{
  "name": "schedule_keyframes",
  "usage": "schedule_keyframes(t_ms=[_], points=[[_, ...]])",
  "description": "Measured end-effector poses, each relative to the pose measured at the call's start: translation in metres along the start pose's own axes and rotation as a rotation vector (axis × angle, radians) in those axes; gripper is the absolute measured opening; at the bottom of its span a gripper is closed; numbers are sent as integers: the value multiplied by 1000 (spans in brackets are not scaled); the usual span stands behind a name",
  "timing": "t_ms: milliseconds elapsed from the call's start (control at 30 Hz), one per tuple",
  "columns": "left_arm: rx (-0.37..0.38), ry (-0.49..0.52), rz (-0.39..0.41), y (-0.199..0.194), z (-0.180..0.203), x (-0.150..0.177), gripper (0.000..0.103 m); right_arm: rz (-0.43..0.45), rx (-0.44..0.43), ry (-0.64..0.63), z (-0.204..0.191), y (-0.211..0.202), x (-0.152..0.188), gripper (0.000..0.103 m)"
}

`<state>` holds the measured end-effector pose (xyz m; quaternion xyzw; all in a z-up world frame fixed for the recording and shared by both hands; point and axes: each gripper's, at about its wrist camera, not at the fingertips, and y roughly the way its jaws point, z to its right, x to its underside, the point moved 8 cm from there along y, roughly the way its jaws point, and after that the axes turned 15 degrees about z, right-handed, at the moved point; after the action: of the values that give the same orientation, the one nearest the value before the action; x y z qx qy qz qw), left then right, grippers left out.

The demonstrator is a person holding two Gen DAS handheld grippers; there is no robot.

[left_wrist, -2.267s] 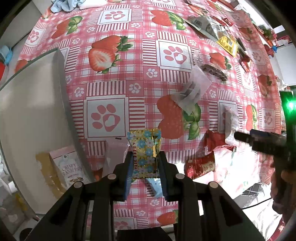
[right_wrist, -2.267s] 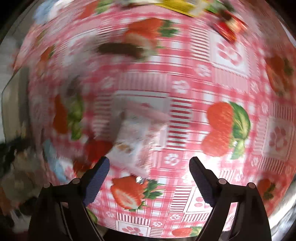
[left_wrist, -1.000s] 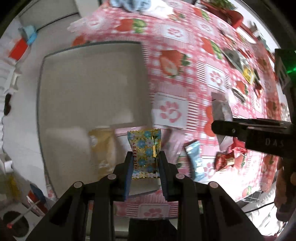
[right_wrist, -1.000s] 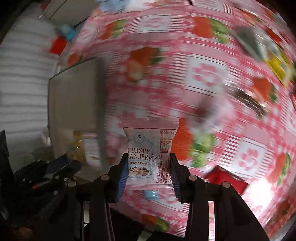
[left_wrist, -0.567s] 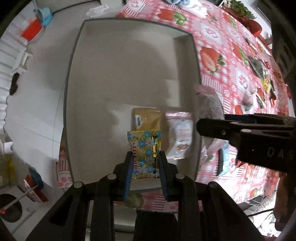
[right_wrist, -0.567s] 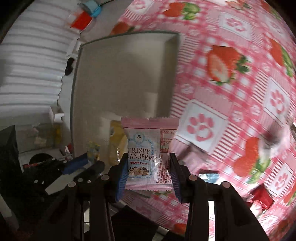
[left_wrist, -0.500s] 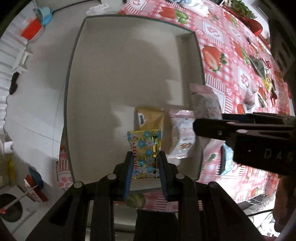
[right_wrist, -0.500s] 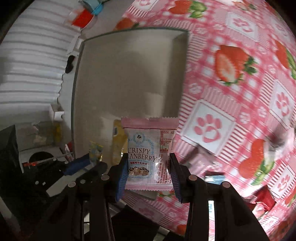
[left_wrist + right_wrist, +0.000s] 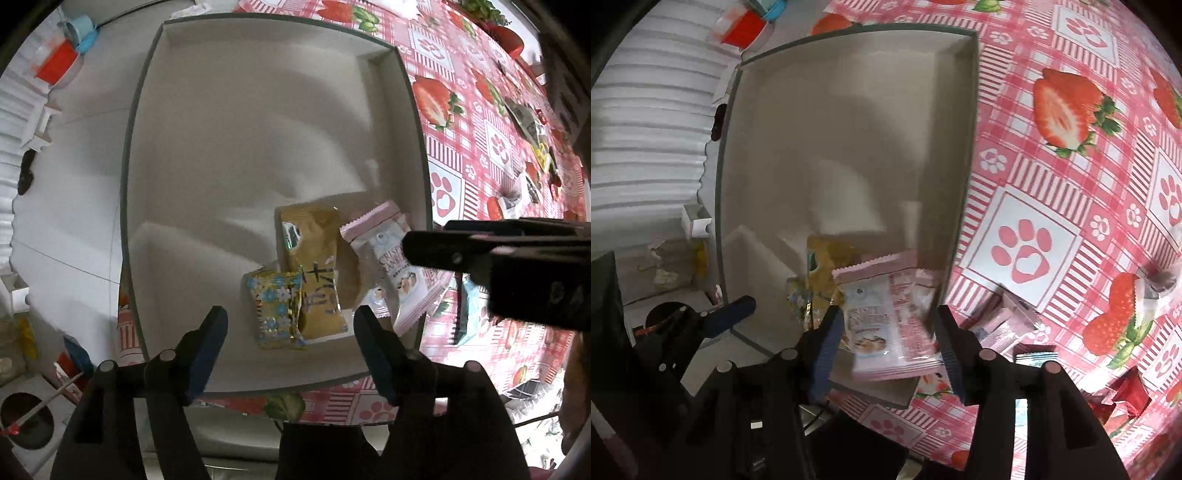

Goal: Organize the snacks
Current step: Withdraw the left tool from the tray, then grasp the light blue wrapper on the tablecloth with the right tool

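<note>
An open grey box holds a gold packet. A blue-and-gold floral packet lies loose on the box floor beside it. My left gripper hangs straight above, its jaws opening and touching nothing. A pink cranberry packet sits blurred and tilted at the box's near right wall. It is between the opening jaws of my right gripper, whose pads no longer press it. The right gripper's finger crosses the left wrist view.
The box stands at the edge of a pink strawberry-and-paw tablecloth. Just right of the box lie pink packets, a blue one and red ones. More snacks lie farther off. Grey floor lies left.
Both grippers came over the box and their jaws spread. The floral packet dropped from the left jaws onto the box floor. The cranberry packet slid down out of the right jaws' hold.
</note>
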<state>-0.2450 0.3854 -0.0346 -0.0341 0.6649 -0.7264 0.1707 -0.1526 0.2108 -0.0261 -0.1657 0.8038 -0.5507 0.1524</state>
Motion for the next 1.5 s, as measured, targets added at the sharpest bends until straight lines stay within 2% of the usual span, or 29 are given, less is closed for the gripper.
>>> schedule_keyframes(t_ms=[100,167,200,233,400,533,633,833,900,1000,1067,1133,1233,1267,1300,1367,1400,1500], points=[[1,-1,1,0,-1,-1,75,9,7,14,9,-6,-2,53],[3,-2,7,0,0,-3,77,15,18,25,18,-14,1,74],[4,-3,10,-1,1,-4,78,25,29,31,24,-17,2,94],[6,-4,10,0,2,-5,78,36,37,36,28,-20,1,96],[10,-2,8,2,8,-10,78,53,122,100,66,-24,11,96],[13,4,14,1,14,-10,78,16,249,167,104,-17,30,96],[13,14,12,2,19,-5,78,-5,273,210,121,-7,41,96],[13,21,0,2,24,3,78,-8,319,182,127,17,47,96],[13,33,-4,2,27,5,78,1,311,173,124,24,50,101],[14,41,-9,4,33,6,78,14,320,141,116,30,49,101],[17,42,-7,3,37,6,78,33,373,92,118,26,46,101],[21,45,-3,3,42,4,78,44,482,41,140,16,42,101],[28,53,9,2,48,2,78,69,608,81,180,-7,37,101],[29,55,10,2,50,2,78,85,619,97,186,-13,36,101],[30,56,10,3,52,2,78,103,606,119,189,-19,36,101],[31,58,2,5,54,1,78,103,520,146,181,-17,41,101],[30,62,-3,4,52,-1,78,93,457,148,170,-10,44,101],[22,73,-7,4,51,2,78,75,356,128,135,9,52,101]])
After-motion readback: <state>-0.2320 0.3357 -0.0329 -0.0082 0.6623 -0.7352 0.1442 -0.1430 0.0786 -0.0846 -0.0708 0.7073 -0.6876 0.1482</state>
